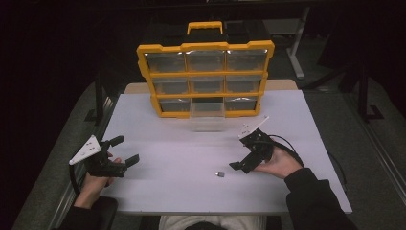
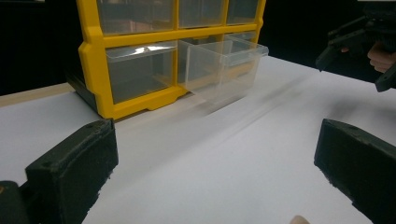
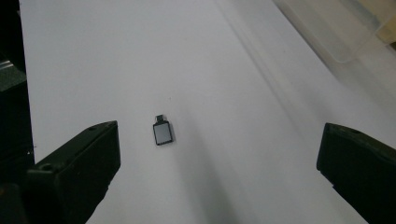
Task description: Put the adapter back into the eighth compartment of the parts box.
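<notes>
The right gripper (image 1: 238,152), jaws wide, is hovering just right of the small adapter (image 3: 162,131) lying near the table's near edge; closing off-centre risks flicking it away. The left gripper (image 1: 126,150) is waiting wide, empty.

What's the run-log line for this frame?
left tongs: open, idle | right tongs: open, near small grey adapter | clear plastic drawer: pulled out of yellow organizer

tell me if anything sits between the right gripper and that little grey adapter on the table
Nothing visible does. The right gripper has its jaws open, and the small grey adapter lies alone on the bare white table just ahead of them, nearer the left jaw.
</notes>
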The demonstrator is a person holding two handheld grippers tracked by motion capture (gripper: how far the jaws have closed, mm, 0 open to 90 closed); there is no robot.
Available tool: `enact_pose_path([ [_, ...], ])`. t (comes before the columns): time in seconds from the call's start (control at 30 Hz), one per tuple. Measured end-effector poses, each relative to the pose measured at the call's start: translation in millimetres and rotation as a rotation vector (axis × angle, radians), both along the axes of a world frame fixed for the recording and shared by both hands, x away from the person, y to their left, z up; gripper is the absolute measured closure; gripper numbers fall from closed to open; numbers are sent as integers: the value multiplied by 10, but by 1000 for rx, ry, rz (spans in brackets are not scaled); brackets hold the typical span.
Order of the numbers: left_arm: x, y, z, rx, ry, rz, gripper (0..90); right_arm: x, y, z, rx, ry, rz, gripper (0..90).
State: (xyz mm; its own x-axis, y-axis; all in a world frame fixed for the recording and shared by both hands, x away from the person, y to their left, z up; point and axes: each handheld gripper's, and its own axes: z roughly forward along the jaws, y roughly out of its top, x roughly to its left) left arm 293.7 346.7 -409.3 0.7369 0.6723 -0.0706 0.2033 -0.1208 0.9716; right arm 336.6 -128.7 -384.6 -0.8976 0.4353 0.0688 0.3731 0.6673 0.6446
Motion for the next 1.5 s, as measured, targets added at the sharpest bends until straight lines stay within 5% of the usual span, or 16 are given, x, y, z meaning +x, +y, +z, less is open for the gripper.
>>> enact_pose_path([
  [1.5,-10,-8,4,-20,4,-22,0,-9,579,-357,-196,66,172,18],
])
